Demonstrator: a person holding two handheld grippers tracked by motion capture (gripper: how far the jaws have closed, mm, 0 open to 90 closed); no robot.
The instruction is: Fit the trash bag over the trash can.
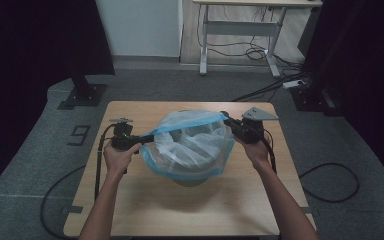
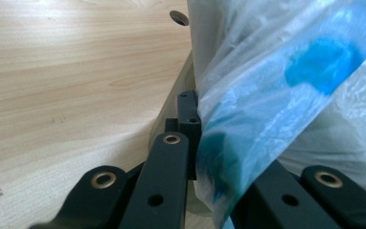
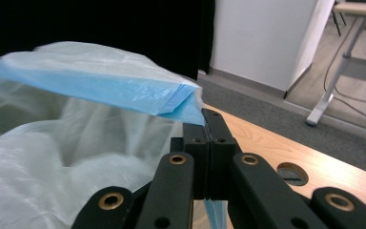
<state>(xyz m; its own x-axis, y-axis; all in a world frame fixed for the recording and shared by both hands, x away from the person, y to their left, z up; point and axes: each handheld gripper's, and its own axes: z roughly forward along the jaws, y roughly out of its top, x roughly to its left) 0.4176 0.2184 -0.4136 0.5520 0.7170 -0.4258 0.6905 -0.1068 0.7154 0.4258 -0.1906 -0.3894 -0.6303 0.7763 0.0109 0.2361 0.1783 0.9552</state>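
Now I hold the blue rim of the plastic bag clamped in both my left gripper and right gripper, stretching it open over the grey bin in the middle of the table.

Light wooden table, rectangular with rounded corners, pale grain running left to right. Set on grey carpet floor, with black cables looping on the carpet at left and right. Round cable hole cut through the top near the far right corner, another hole seen in the left gripper view. At the middle of the top, a grey round bin, its base just visible at the near side, draped in a translucent plastic bag with a blue rim. Near half of the top bare wood.
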